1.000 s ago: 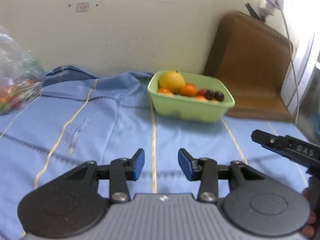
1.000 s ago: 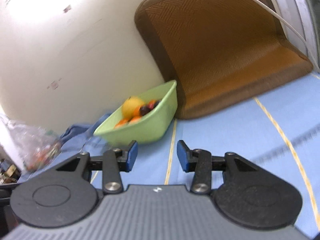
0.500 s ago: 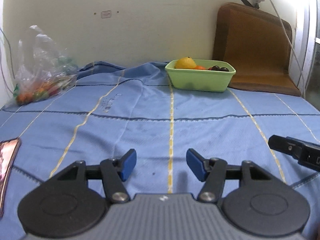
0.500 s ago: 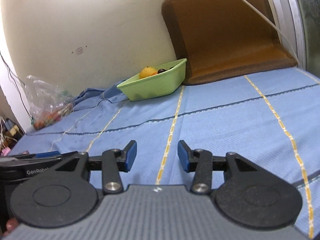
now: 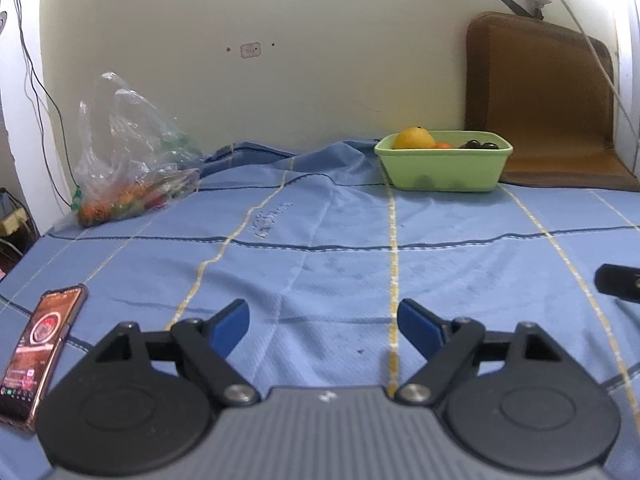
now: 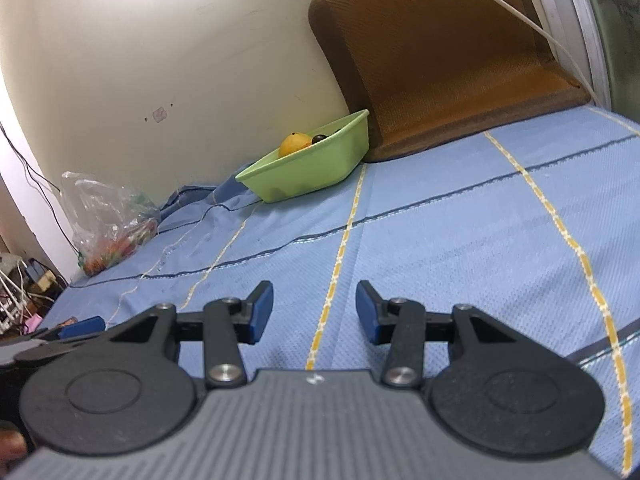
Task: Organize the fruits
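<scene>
A light green tub point(image 5: 444, 170) stands at the back of the blue bedsheet point(image 5: 320, 248), holding a yellow-orange fruit point(image 5: 414, 138), small orange fruits and dark plums point(image 5: 478, 145). It also shows in the right wrist view point(image 6: 312, 172). A clear plastic bag of small fruits point(image 5: 132, 168) lies at the back left; it also shows in the right wrist view point(image 6: 112, 224). My left gripper point(image 5: 323, 326) is open and empty, low over the near sheet. My right gripper point(image 6: 314, 312) is open and empty, far from the tub.
A brown cushion point(image 5: 544, 100) leans on the wall right of the tub. A phone point(image 5: 40, 344) with a lit screen lies at the near left. A white cable point(image 5: 592, 52) hangs down the right wall. Clutter and wires point(image 6: 20, 280) sit beyond the bed's left edge.
Both grippers have pulled back from the green tub, which now looks small and far. The left gripper's jaws have opened wider. The phone has come into the left view.
</scene>
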Action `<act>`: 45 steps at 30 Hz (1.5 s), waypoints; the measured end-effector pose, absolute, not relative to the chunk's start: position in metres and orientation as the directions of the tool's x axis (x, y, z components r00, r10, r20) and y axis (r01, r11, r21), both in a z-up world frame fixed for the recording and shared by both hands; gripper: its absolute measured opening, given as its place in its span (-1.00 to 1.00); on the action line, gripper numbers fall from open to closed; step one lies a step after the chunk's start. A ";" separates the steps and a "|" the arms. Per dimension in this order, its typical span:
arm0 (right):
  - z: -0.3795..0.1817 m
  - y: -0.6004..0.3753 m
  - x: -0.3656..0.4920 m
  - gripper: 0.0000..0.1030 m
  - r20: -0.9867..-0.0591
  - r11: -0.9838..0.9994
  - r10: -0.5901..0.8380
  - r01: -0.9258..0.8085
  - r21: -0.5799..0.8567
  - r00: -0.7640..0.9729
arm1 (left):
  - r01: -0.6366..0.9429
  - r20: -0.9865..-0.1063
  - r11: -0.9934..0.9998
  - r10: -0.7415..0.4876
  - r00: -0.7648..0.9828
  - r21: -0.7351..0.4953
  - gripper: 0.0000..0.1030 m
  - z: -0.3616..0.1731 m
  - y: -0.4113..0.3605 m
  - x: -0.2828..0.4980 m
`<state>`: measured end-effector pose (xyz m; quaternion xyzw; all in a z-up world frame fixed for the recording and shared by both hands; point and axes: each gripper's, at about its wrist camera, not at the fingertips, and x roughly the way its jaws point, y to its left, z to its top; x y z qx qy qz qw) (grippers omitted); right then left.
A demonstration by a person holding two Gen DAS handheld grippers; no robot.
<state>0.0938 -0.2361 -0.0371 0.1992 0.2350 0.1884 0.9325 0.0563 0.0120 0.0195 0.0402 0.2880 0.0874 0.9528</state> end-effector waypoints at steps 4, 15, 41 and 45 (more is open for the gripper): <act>-0.038 -0.237 0.095 0.04 -0.369 0.844 0.451 -0.253 0.473 0.813 | -0.145 -0.540 0.980 0.196 0.819 0.135 0.63 0.017 0.013 0.059; -0.036 -0.236 0.089 0.04 -0.341 0.848 0.442 -0.263 0.460 0.829 | -0.112 -0.513 0.979 0.186 0.838 0.172 0.67 0.016 0.002 0.055; -0.034 -0.240 0.085 0.06 -0.299 0.826 0.455 -0.272 0.494 0.839 | -0.063 -0.489 0.983 0.142 0.861 0.174 0.99 0.016 -0.004 0.049; -0.034 -0.241 0.085 0.08 -0.297 0.825 0.455 -0.272 0.496 0.840 | -0.065 -0.490 0.983 0.144 0.860 0.174 0.99 0.016 -0.003 0.049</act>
